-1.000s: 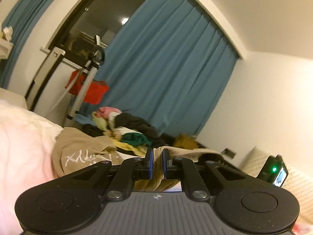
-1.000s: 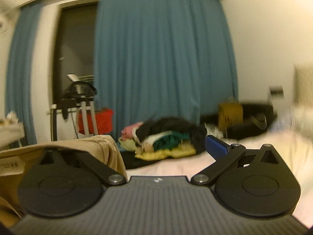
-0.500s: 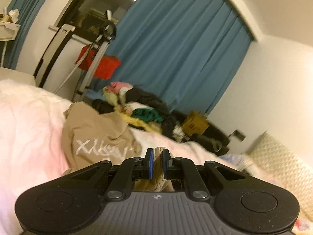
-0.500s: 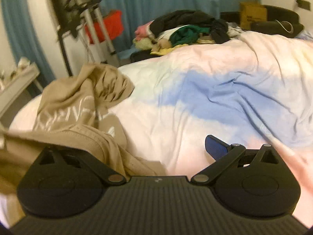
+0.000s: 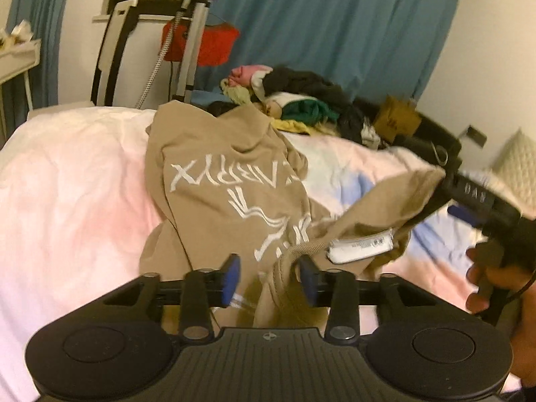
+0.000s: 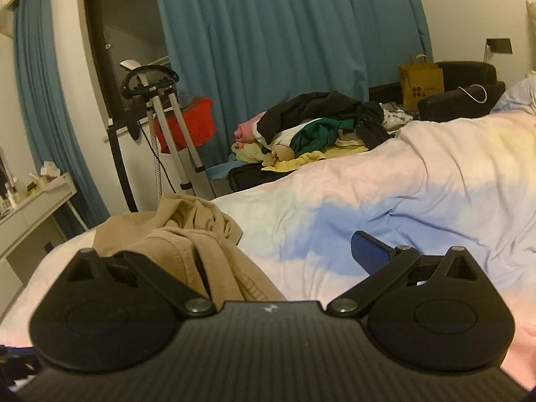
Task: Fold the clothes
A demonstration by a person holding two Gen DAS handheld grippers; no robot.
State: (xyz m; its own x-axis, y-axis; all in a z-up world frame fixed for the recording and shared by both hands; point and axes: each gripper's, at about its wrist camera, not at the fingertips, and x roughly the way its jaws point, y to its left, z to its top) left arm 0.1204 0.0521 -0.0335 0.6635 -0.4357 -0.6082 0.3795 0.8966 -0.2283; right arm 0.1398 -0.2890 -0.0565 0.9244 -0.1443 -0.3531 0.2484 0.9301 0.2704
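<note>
A tan sweatshirt with white lettering point(image 5: 221, 181) lies crumpled on the pastel bed cover point(image 5: 67, 207). My left gripper point(image 5: 268, 278) is open, its blue pads apart, with the ribbed hem lying loose between them. A white care label point(image 5: 360, 246) shows to the right of it. In the left wrist view my right gripper point(image 5: 475, 201) is at the right, draped by the shirt's far edge. In the right wrist view my right gripper point(image 6: 278, 261) is open; tan cloth point(image 6: 187, 234) covers its left finger, and only the right blue pad point(image 6: 368, 251) shows.
A pile of mixed clothes point(image 6: 311, 127) lies at the far side of the bed. A garment steamer stand point(image 6: 160, 127) with a red item is by the blue curtain point(image 6: 284, 33). A yellow paper bag point(image 6: 420, 83) and a white shelf point(image 6: 33, 197) are at the room's edges.
My left gripper has opened and let go of the ribbed hem it was pinching. Both views have tilted down toward the bed, and the sweatshirt now lies lower on the cover.
</note>
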